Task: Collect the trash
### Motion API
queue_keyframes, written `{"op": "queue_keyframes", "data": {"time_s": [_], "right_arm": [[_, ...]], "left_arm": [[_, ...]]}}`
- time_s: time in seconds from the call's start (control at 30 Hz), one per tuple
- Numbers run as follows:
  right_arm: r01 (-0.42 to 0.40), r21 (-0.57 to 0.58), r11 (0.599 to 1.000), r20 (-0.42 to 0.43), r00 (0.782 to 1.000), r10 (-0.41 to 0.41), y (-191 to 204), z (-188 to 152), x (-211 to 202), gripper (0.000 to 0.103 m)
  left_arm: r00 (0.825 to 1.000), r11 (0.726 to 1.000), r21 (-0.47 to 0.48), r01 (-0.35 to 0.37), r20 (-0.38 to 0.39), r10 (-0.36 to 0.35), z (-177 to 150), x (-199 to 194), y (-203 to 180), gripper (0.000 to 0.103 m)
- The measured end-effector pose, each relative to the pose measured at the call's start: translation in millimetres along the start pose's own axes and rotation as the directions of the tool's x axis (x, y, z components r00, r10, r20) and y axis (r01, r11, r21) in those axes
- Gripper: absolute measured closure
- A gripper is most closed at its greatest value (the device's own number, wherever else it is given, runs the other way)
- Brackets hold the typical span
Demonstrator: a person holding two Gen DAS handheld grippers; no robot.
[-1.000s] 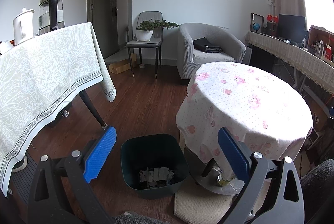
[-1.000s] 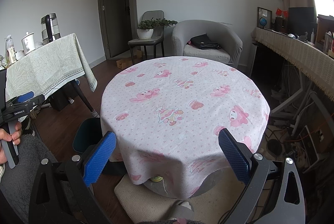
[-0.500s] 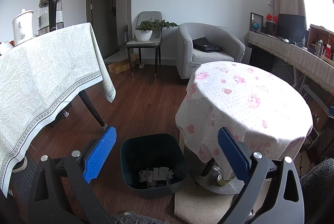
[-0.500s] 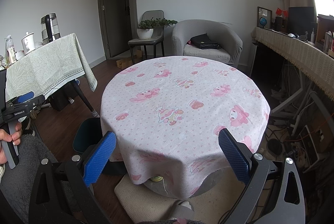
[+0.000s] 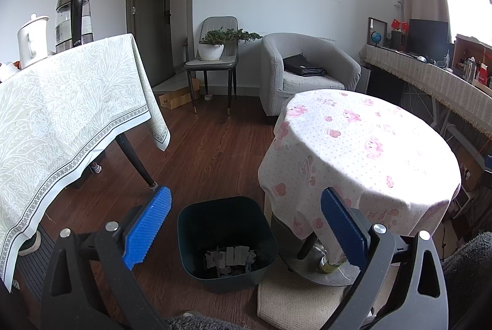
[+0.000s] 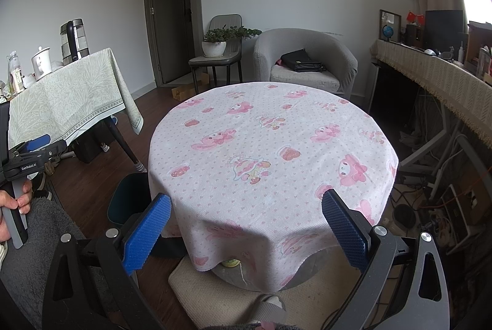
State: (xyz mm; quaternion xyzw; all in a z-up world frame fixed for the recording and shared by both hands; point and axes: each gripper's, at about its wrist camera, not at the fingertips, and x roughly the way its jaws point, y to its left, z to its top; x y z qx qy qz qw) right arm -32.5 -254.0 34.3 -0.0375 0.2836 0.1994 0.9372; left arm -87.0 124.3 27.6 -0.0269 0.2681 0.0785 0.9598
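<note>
The left wrist camera sits low beside the round bench (image 5: 363, 142), looking forward and down along its open jaws at the dark green bin (image 5: 227, 237) on the floor by the bench's left edge. The right wrist camera sits higher, close to the near edge, facing across the pink tablecloth (image 6: 270, 158). Both views share the bench, the bin (image 6: 127, 194), the grey armchair (image 5: 307, 75) and the far wall.

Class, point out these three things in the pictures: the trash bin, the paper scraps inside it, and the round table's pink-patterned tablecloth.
trash bin (image 5: 196, 216), left wrist view, on its inner left wall.
paper scraps (image 5: 230, 257), left wrist view, middle of the pile.
pink-patterned tablecloth (image 6: 270, 145), right wrist view, centre of the tabletop.
</note>
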Motion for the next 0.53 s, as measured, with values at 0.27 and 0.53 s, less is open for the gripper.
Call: {"op": "queue_keyframes", "data": {"time_s": [0.27,0.53], "right_arm": [[0.001,-0.001,1.0,0.0,1.0,-0.001,0.1,0.1,-0.4,0.003],[0.001,-0.001,1.0,-0.001,1.0,-0.001,0.2,0.2,0.3,0.003]], "left_arm": [[1.0,1.0,0.001,-0.002,-0.003,0.002,-0.7,1.1,0.6,0.003],[1.0,1.0,0.002,-0.008,-0.006,0.008,-1.2,1.6,1.8,0.003]]}}
